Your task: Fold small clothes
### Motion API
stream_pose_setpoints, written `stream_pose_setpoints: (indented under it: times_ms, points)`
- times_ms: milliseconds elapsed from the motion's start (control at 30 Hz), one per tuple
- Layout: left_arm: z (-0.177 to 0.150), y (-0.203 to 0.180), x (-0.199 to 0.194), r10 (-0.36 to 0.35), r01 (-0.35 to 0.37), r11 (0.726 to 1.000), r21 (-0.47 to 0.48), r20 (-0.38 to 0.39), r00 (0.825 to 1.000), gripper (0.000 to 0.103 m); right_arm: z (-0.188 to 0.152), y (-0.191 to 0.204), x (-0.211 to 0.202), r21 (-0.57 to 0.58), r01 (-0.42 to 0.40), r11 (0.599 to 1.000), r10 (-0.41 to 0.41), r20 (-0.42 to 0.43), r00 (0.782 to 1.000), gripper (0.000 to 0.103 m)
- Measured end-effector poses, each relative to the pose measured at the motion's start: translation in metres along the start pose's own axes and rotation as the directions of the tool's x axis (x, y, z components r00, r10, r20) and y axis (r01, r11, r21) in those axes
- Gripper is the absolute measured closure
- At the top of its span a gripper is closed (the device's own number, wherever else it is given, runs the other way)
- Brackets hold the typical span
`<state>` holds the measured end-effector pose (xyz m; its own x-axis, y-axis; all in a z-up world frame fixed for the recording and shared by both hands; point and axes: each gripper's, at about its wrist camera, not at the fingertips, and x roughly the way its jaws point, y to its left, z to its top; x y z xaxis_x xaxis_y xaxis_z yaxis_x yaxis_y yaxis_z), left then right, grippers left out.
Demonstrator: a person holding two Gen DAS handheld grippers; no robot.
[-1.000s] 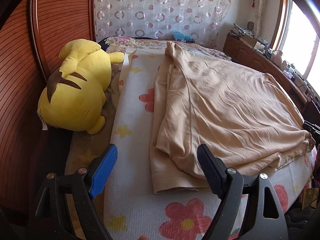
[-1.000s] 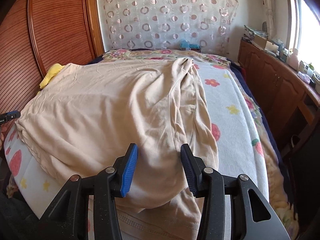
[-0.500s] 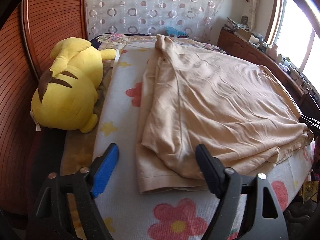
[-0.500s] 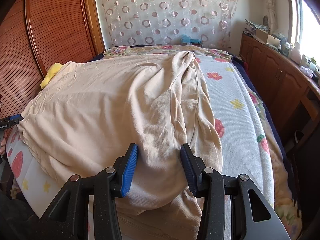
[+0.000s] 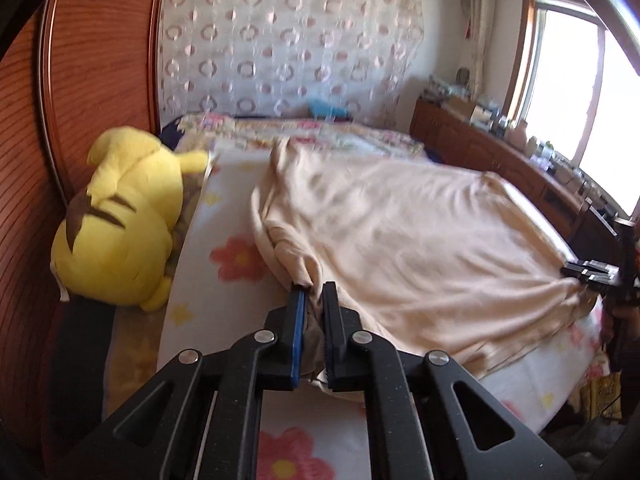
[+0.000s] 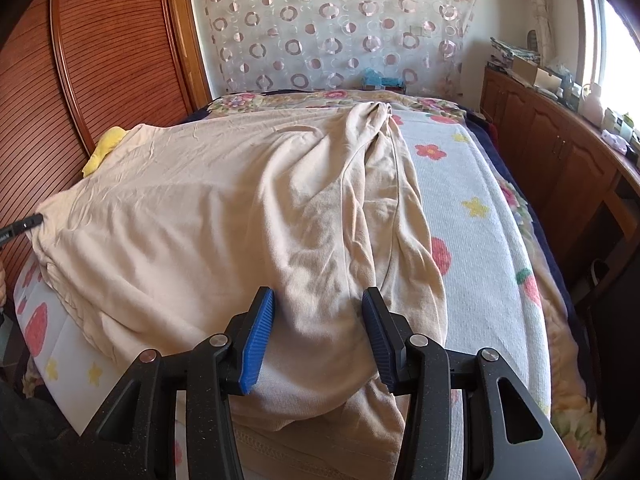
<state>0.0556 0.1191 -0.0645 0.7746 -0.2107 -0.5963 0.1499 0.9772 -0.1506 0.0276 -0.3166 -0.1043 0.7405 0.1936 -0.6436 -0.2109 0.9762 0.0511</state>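
Observation:
A large beige garment (image 5: 420, 240) lies spread over the flowered bed cover (image 5: 236, 256). My left gripper (image 5: 314, 286) is shut on the garment's near left edge, and a bunch of cloth is pinched and lifted between its pads. In the right wrist view the garment (image 6: 200, 200) fills the bed, and my right gripper (image 6: 318, 296) holds a thick fold of its near right part between its fingers. The left gripper's tip (image 6: 24, 226) shows at the cloth's far left edge. From the left wrist view the right gripper (image 5: 580, 270) sits at the opposite corner.
A yellow plush toy (image 5: 120, 216) lies along the bed's left side against the ribbed wooden panel (image 5: 92, 80). A wooden cabinet (image 6: 560, 152) with clutter on top runs along the right under the window. A patterned curtain (image 6: 328, 32) hangs behind the bed.
My left gripper has closed from wide open onto the garment's edge and risen, pulling the cloth up into a ridge. The right gripper has stayed where it was.

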Motion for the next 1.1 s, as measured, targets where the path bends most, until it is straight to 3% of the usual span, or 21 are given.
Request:
stream_pose_setpoints:
  times_ms: [300,533,733,833,900,967,1000,1100]
  points:
    - [0.041,-0.059,-0.006,-0.127,0.119,0.988,0.099,0.079,0.989,0.094,-0.001,-0.001,0.001,0.009,-0.006,1.000,0.006,0.002,1.000,0.056]
    - [0.080,-0.128,-0.013,-0.268,0.240,0.947,0.212,0.113,0.957,0.095,-0.001,-0.001,0.002,0.016,-0.011,1.000,0.011,0.004,1.000,0.056]
    - [0.097,-0.177,-0.010,-0.358,0.323,0.905,0.278,0.085,0.930,0.095,-0.002,-0.001,0.002,0.017,-0.011,1.000,0.011,0.005,1.000,0.056]
    - [0.094,-0.192,0.005,-0.366,0.348,0.894,0.282,0.015,0.930,0.094,-0.002,-0.002,0.002,0.020,-0.014,1.000,0.014,0.006,1.000,0.056]
    - [0.089,-0.195,0.014,-0.351,0.340,0.896,0.285,-0.011,0.936,0.088,-0.002,-0.002,0.002,0.020,-0.014,1.000,0.014,0.006,1.000,0.056]
    - [0.083,-0.195,0.015,-0.364,0.354,0.892,0.281,-0.016,0.931,0.068,-0.002,-0.002,0.002,0.021,-0.015,1.000,0.015,0.007,1.000,0.056]
    - [0.080,-0.192,0.015,-0.366,0.356,0.893,0.275,-0.014,0.930,0.063,-0.002,-0.002,0.002,0.021,-0.015,1.000,0.015,0.007,1.000,0.056]
    - [0.073,-0.182,0.013,-0.358,0.351,0.905,0.242,-0.017,0.934,0.060,-0.002,-0.002,0.002,0.024,-0.017,1.000,0.016,0.006,1.000,0.056]
